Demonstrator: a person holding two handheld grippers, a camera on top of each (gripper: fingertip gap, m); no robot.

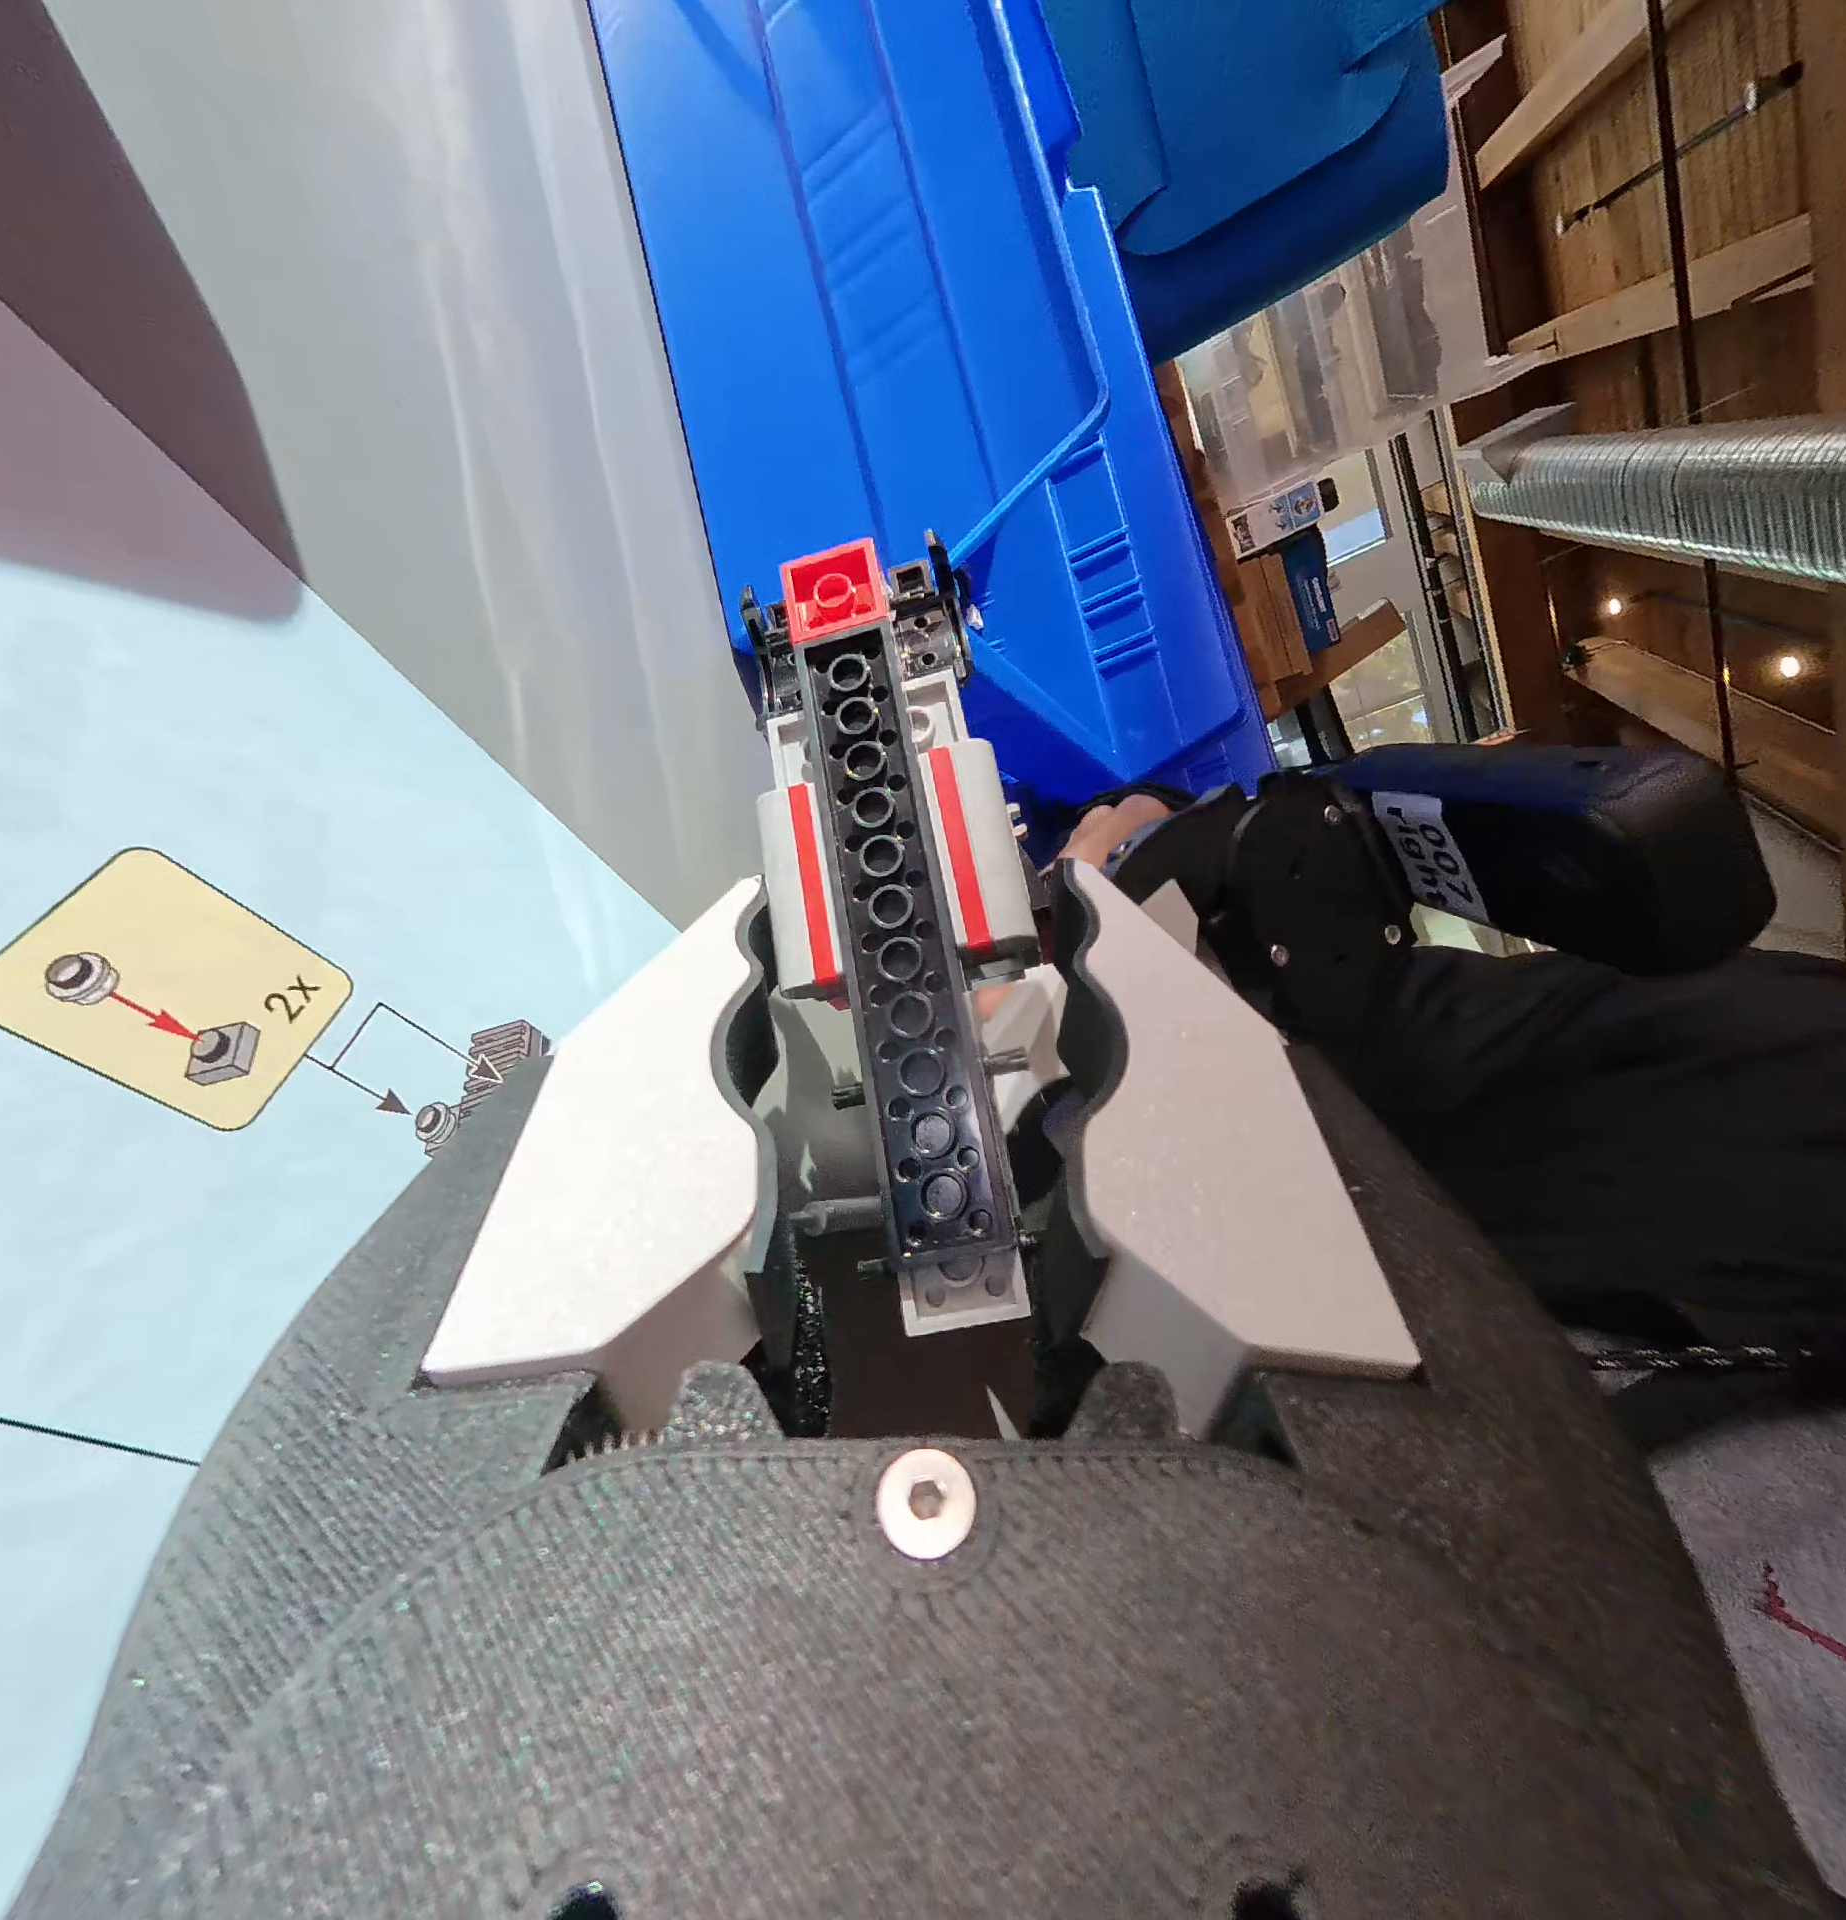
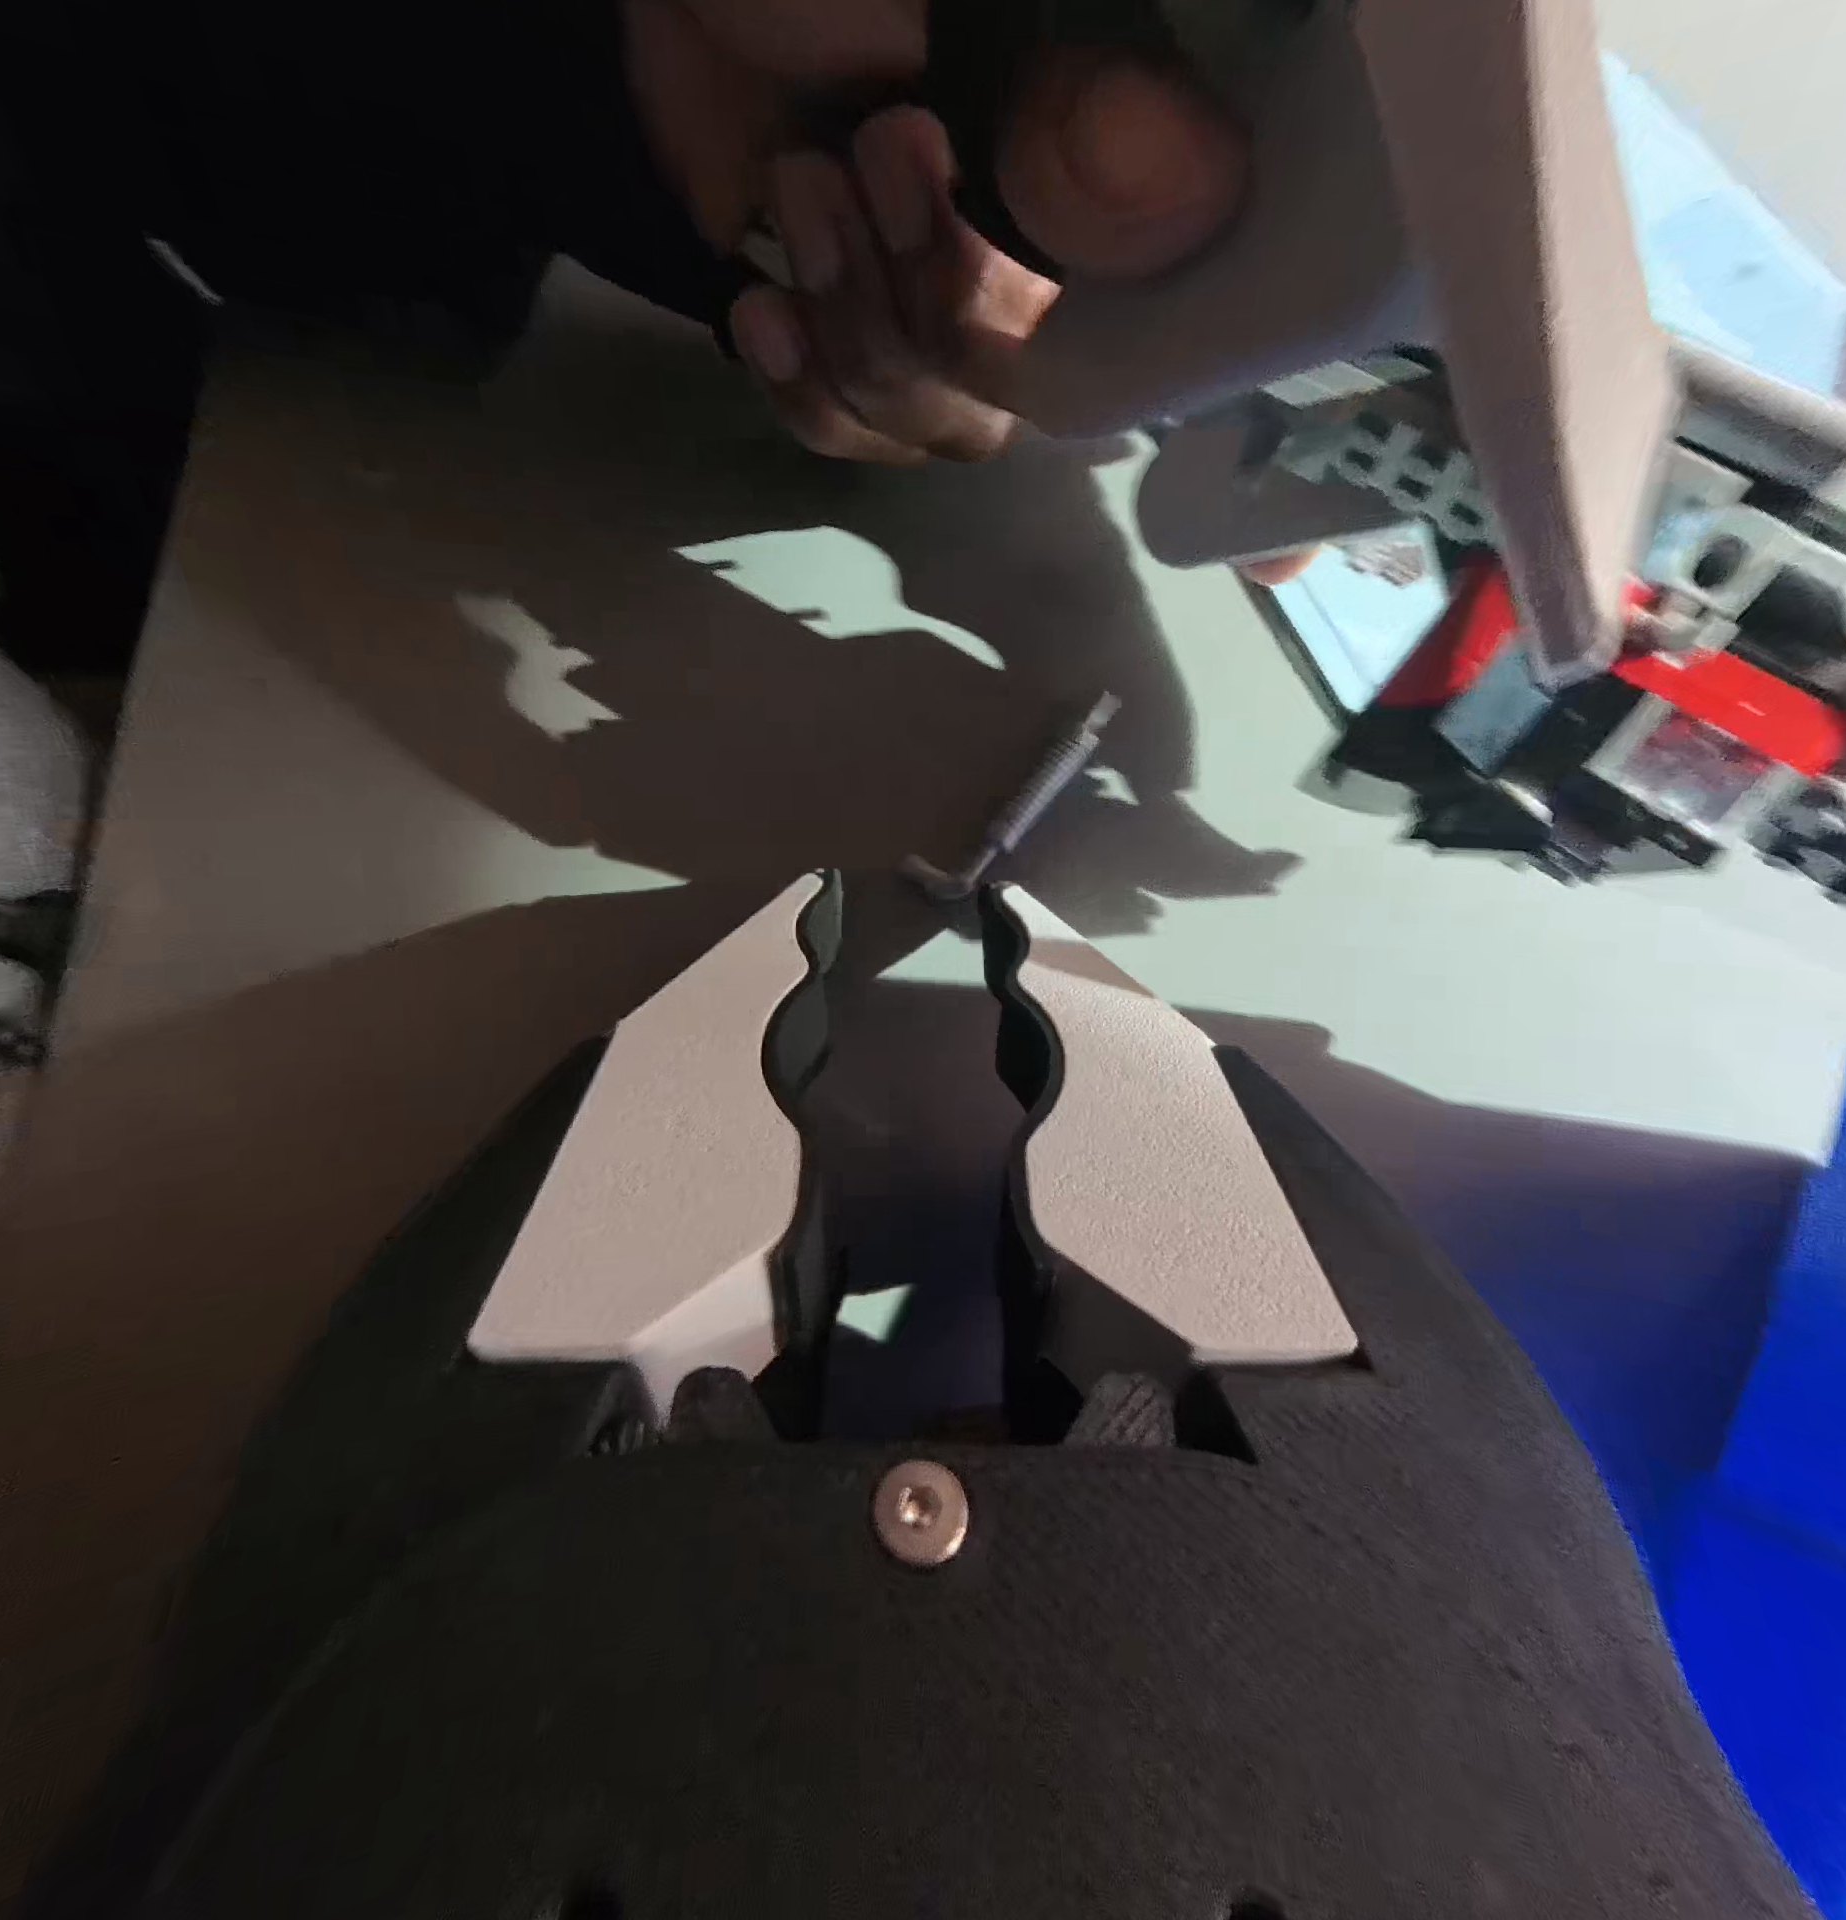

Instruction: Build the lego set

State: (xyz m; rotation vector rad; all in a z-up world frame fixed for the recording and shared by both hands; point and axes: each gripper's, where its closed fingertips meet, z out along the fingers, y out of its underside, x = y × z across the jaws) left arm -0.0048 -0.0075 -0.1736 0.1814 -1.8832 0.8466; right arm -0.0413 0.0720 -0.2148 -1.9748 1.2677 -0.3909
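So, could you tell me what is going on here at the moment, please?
A person is building a lego set with two handheld grippers. The left gripper holds the partly built lego model, a long black plate with grey and red parts, above the instruction sheet. The right gripper is open and empty, its tips close to a small grey rod-shaped piece on the table.

Lego model (image 1: 903, 935) between left fingers (image 1: 628, 1153)

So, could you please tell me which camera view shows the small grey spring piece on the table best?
The right wrist view: the grey spring piece lies on the table just ahead of the right gripper, whose fingers are open around nothing. The left wrist view does not show it; there the left gripper holds the lego model.
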